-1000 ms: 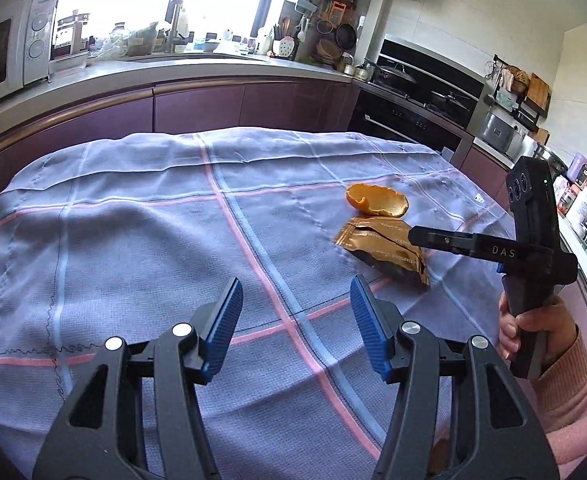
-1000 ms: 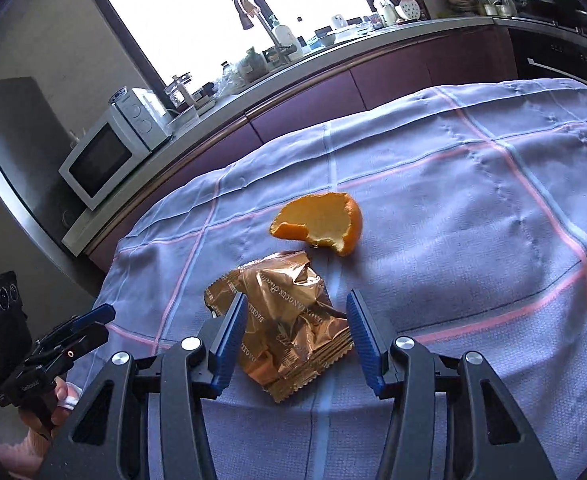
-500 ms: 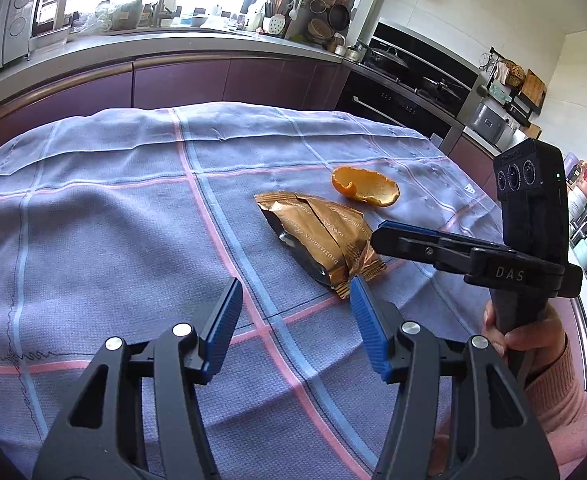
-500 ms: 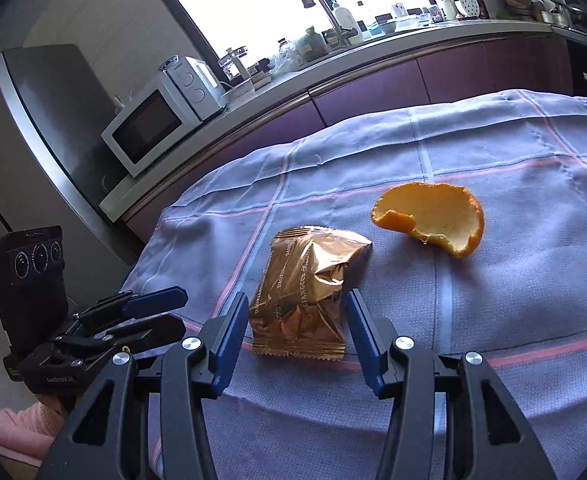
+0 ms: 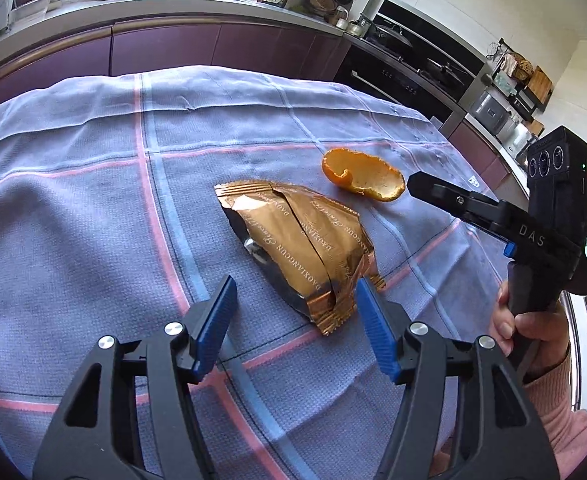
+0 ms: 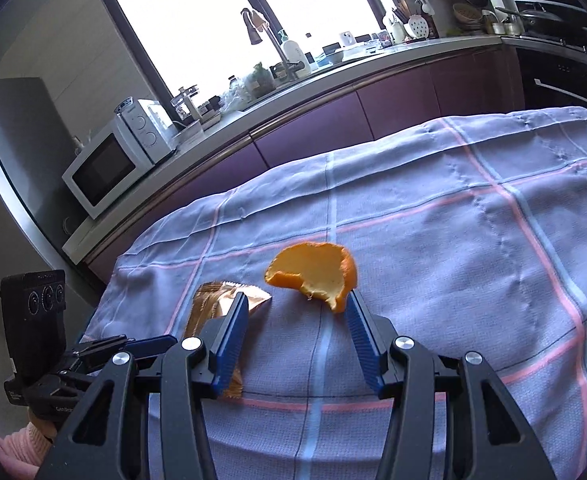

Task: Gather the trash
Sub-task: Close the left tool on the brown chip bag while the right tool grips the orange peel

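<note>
A crumpled gold snack wrapper [image 5: 293, 240] lies on the checked tablecloth [image 5: 93, 208], with a piece of orange peel [image 5: 363, 176] just beyond it. My left gripper [image 5: 295, 292] hangs low over the wrapper's near end. Its jaws are opening, and the wrapper's corner lies between the blue fingertips [image 5: 219, 308] without being pressed. In the right wrist view the peel [image 6: 313, 272] sits just ahead of my right gripper [image 6: 296, 304], which is open and holds nothing. The wrapper [image 6: 221, 300] is partly hidden behind its left finger. The left gripper [image 6: 133, 346] shows at the lower left there, and the right gripper [image 5: 449, 200] at the right of the left wrist view.
The cloth covers a table whose far edge drops off toward dark purple cabinets [image 5: 165, 46]. A microwave [image 6: 105, 168] and a sink tap [image 6: 257, 28] stand on the counter under the window. A stove [image 5: 413, 68] is at the back right. A hand in a pink sleeve [image 5: 533, 332] holds the right gripper.
My left gripper has moved forward and down to the wrapper, and its jaws have widened. The right gripper has swung from the wrapper to face the orange peel.
</note>
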Demonstrator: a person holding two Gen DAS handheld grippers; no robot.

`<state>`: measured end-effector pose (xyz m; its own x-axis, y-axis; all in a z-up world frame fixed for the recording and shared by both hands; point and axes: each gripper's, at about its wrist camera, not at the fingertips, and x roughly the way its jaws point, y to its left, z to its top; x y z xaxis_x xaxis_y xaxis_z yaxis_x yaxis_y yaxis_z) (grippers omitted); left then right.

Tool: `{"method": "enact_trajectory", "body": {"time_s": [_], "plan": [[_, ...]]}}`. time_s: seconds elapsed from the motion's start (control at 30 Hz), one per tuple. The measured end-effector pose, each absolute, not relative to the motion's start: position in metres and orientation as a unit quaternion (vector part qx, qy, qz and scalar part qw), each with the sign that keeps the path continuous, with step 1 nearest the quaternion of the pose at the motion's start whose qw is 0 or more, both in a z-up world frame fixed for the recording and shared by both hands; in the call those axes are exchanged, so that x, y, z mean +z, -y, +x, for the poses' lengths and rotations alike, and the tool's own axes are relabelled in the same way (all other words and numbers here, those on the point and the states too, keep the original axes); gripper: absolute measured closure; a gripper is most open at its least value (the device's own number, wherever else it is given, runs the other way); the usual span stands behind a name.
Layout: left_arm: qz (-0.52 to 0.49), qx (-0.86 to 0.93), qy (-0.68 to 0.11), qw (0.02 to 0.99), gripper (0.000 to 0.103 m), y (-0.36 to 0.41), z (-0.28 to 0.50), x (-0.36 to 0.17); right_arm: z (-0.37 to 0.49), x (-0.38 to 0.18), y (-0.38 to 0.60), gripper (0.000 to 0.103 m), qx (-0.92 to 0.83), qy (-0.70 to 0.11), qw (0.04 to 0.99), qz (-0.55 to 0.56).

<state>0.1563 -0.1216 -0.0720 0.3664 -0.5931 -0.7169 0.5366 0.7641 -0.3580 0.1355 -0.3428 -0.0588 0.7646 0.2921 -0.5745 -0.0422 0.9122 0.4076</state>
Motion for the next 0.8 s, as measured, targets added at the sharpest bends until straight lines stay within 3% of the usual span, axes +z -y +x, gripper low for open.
{"method": "enact_trajectory", "body": {"time_s": [0.13,0.23,0.27,0.33,0.4,0.47,0.7,0.8], "plan": [[-0.036,-0.338,-0.452,0.825,0.041,0.131,0.166,-0.071,0.149,-0.059,0.352,0.054,0.081,-0.332,0.921,0.189],[-0.027,-0.332,-0.451,0.828,0.050,0.139,0.169,-0.072,0.156,-0.062,0.355,0.054,0.082,-0.337,0.918,0.191],[-0.027,-0.334,-0.450,0.827,0.057,0.142,0.169,-0.072,0.158,-0.063,0.355,0.054,0.084,-0.338,0.917,0.193],[-0.023,-0.336,-0.449,0.828,0.062,0.145,0.168,-0.072,0.160,-0.064,0.355,0.054,0.089,-0.342,0.915,0.193],[-0.014,-0.334,-0.442,0.833,0.082,0.146,0.164,-0.071,0.162,-0.067,0.355,0.054,0.094,-0.346,0.913,0.194],[-0.009,-0.333,-0.439,0.835,0.091,0.147,0.162,-0.070,0.163,-0.069,0.353,0.055,0.097,-0.351,0.911,0.194],[-0.010,-0.336,-0.427,0.840,0.101,0.142,0.157,-0.065,0.168,-0.072,0.352,0.071,0.096,-0.364,0.906,0.195],[-0.014,-0.346,-0.429,0.835,0.101,0.137,0.153,-0.063,0.168,-0.074,0.354,0.086,0.095,-0.369,0.903,0.198]]}}
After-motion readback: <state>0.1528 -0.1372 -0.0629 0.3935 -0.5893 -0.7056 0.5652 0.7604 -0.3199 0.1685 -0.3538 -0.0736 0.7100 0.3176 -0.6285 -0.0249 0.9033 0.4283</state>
